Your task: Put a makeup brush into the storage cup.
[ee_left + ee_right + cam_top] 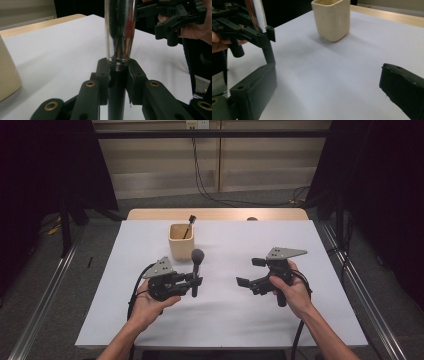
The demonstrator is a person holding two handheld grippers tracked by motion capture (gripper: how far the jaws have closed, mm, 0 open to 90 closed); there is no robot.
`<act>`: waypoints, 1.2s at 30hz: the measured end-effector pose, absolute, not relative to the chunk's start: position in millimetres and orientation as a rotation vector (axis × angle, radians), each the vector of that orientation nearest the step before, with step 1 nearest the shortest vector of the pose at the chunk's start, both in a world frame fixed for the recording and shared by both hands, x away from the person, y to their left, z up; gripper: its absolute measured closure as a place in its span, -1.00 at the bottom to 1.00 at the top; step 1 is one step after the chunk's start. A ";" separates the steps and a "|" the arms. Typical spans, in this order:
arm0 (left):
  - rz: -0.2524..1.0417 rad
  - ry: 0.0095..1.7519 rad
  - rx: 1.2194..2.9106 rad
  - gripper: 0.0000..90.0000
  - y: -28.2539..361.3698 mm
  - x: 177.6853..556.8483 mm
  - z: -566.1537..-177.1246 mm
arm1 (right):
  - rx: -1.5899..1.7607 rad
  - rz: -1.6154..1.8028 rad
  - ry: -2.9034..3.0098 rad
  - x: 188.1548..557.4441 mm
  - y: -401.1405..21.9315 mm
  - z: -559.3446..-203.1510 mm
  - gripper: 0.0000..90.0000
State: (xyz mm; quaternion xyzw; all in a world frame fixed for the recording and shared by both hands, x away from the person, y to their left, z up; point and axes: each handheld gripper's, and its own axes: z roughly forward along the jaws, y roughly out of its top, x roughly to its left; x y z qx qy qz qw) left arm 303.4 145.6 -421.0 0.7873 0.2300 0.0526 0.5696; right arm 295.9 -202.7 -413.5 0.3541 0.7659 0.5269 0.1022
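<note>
High view: left gripper [192,281] is clamping makeup brush [197,262] upright by its stiff, slick-looking black/chrome handle, just before beige cup [181,241]; right gripper [250,272] is gaping wide, empty; brush prob. light, soft-tipped, so grip mid-handle.

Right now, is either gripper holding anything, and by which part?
The left gripper holds a makeup brush upright, jaws clamped on its black handle just below the silver collar. The right gripper is open and holds nothing.
</note>
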 end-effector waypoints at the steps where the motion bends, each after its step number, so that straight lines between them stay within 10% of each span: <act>1: 0.129 0.543 1.849 0.66 147.4 303.6 -420.5 | 1.046 1.578 2.244 295.0 -205.3 -414.1 -0.97; 36: 0.295 0.637 1.755 0.66 207.7 324.7 -381.0 | 1.200 1.434 1.803 245.7 -276.3 -450.2 -0.99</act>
